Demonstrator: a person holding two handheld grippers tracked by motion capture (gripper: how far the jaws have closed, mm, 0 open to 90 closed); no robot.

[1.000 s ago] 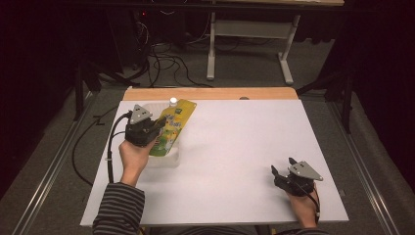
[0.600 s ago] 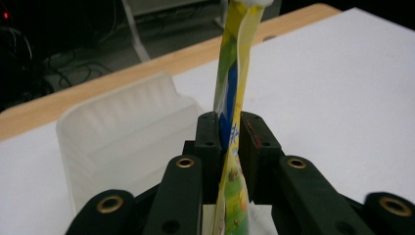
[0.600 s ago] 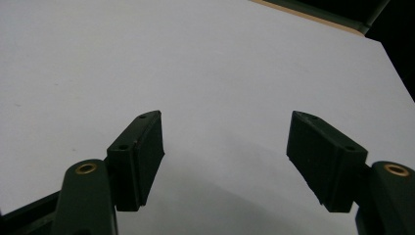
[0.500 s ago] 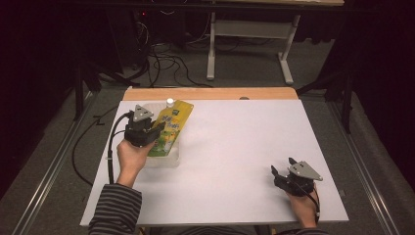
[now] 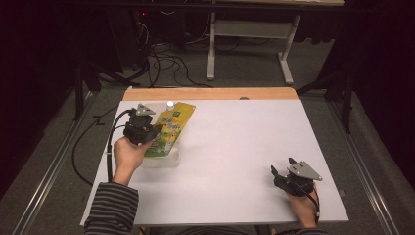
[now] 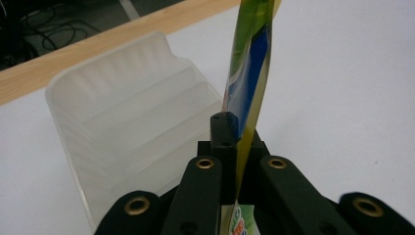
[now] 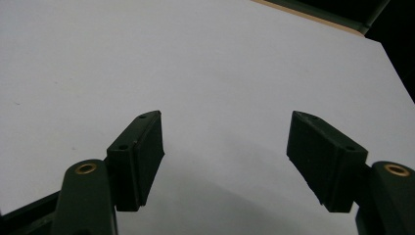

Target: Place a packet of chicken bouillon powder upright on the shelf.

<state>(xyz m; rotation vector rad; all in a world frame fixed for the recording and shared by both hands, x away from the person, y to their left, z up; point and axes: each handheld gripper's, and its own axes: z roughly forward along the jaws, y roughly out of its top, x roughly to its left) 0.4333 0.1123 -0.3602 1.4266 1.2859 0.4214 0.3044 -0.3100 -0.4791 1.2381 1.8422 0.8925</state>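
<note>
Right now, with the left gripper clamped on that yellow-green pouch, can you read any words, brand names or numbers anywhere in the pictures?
Pouch, front print in the high view: coloured lettering, too small and blurred to read.
Pouch in the left gripper view: seen edge-on, blue and green print, nothing readable.
Clear plastic container: no text.
Table: no text.
Both grippers: no labels visible.

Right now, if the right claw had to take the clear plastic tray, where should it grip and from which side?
Probably the tray's upright rim, from above with one jaw inside and one outside. Its thin wall suits a pinch. The left claw is shut on the yellow pouch beside it, so approach from the free side.
</note>
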